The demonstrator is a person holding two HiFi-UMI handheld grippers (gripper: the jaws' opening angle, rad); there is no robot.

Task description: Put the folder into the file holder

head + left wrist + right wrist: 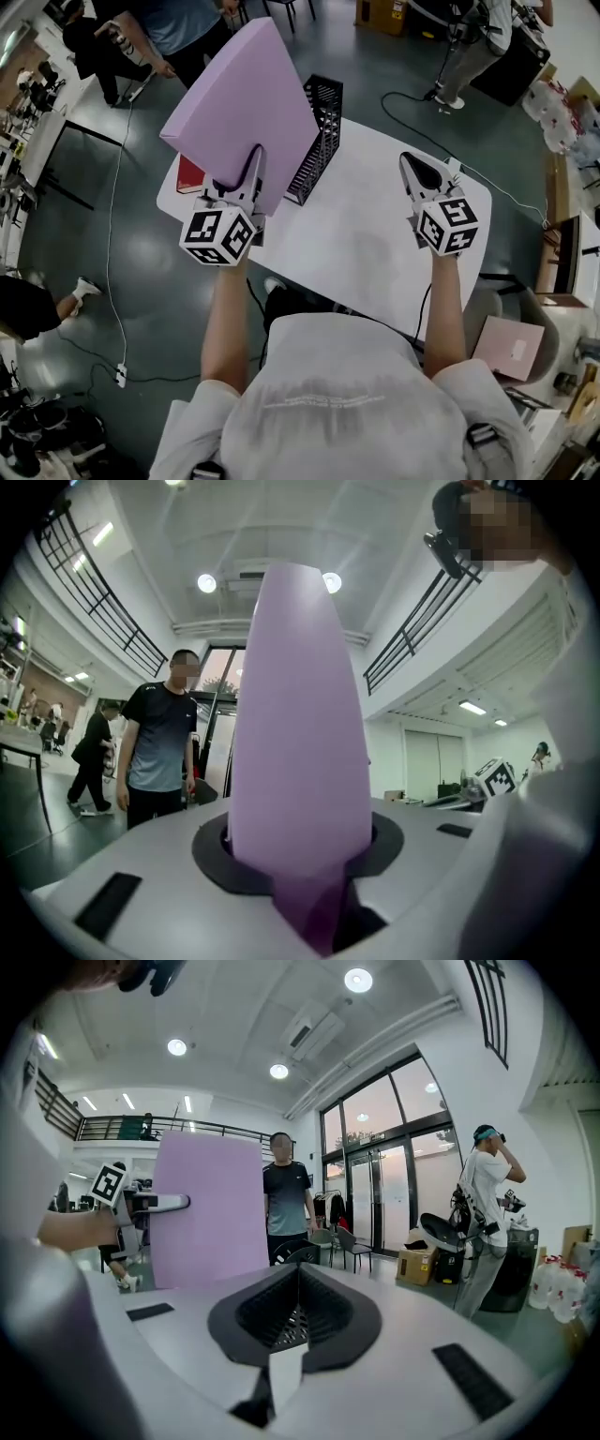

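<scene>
One purple folder (246, 103) is held up off the white table (375, 244), just left of the file holder and tilted. Its upper part overlaps the holder's top corner in the head view, and whether the two touch cannot be told. One black mesh file holder (317, 141) stands upright near the table's far edge, with nothing seen inside it.

Two grippers show. The left gripper (242, 187) is left of the holder and its jaws are clamped on the folder's lower edge. In its own view the folder (298, 724) fills the gap of the left gripper (305, 860). The right gripper (419, 171) is well right of the holder, jaws pressed together on nothing (293, 1312).

Each gripper bears one cube of black-and-white square markers. Print on the person's shirt (323, 401) is too small to read.

One red flat thing (190, 174) lies left of the holder, partly hidden under the folder. Beyond the holder, bystanders (178, 28) stand on the dark floor.
</scene>
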